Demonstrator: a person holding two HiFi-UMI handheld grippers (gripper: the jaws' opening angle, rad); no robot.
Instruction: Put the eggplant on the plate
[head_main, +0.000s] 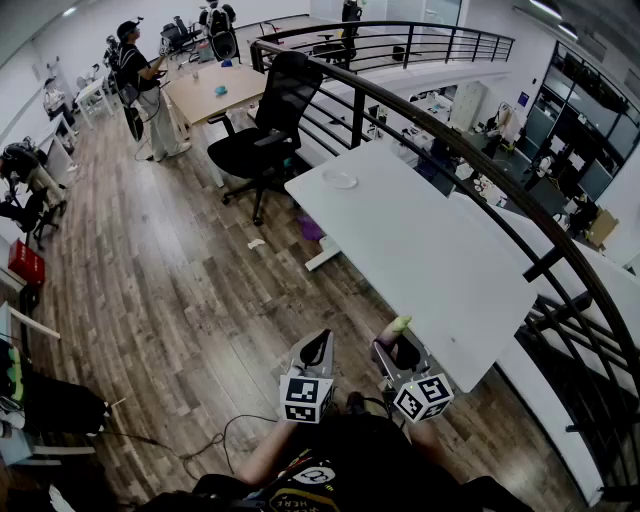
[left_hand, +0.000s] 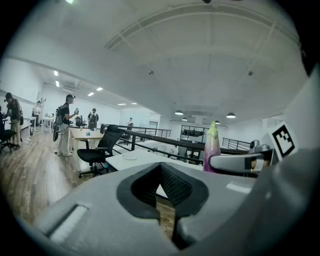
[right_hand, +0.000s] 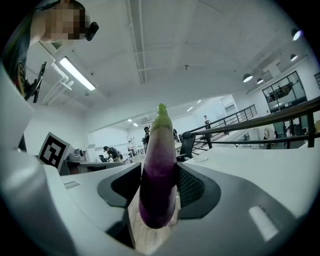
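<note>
We have the eggplant (right_hand: 159, 150) clamped in the right gripper (right_hand: 159, 172), with the jaws pressed on its purple belly and the green stem end poking out ahead along them. The left gripper (left_hand: 161, 169) sits alongside with its jaws together and nothing in them. Now the relation that counts: the plate (head_main: 340, 180) lies at the far end of the white table (head_main: 440, 270), well ahead and a touch left of the near corner where we stand. The right gripper has the load, so we reckon it's a long carry forward down the table.
</note>
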